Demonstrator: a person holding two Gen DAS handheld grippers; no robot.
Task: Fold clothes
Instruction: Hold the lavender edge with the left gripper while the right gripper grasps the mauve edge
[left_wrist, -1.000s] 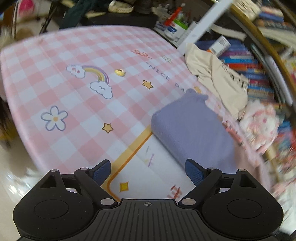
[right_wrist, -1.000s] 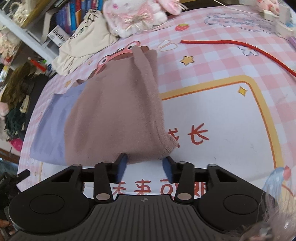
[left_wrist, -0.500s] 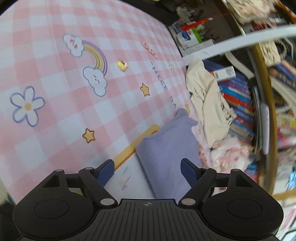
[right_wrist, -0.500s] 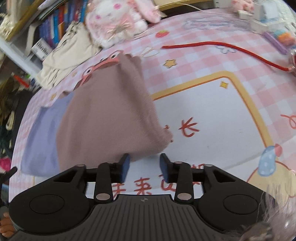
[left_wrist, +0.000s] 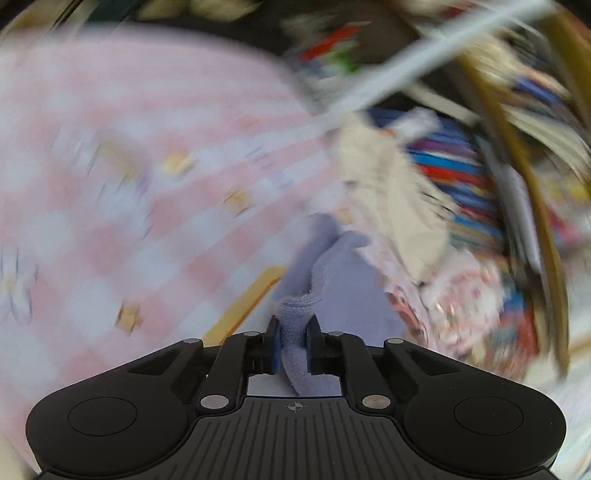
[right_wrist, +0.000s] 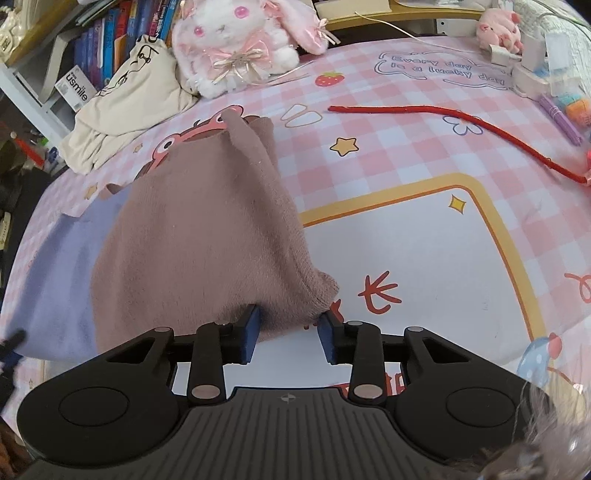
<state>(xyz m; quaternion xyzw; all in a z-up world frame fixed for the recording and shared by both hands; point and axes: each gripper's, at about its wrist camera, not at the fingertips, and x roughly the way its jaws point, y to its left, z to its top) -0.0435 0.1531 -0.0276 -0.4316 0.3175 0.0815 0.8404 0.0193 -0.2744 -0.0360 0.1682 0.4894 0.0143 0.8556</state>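
A brown knitted garment (right_wrist: 207, 229) lies folded over a lavender cloth (right_wrist: 59, 288) on the pink checked mat (right_wrist: 406, 240). My right gripper (right_wrist: 288, 332) is at the brown garment's near edge. Its jaws are closing, and a thick fold of the garment fills the gap between the blue pads. In the blurred left wrist view my left gripper (left_wrist: 293, 343) has its jaws closing tight on a bunched edge of the lavender cloth (left_wrist: 343, 295). The pinched cloth rises from the mat between the pads.
A cream garment (right_wrist: 125, 107) is heaped at the back left beside a white plush rabbit (right_wrist: 236, 44). Books (right_wrist: 110, 48) line a shelf behind them. A red cord (right_wrist: 461, 122) runs across the mat's right side. Small items (right_wrist: 535, 66) crowd the far right corner.
My left gripper went from wide open above the lavender cloth to pinched on its edge, and its view swung and blurred. The right jaws widened slightly, then narrowed around the brown garment.
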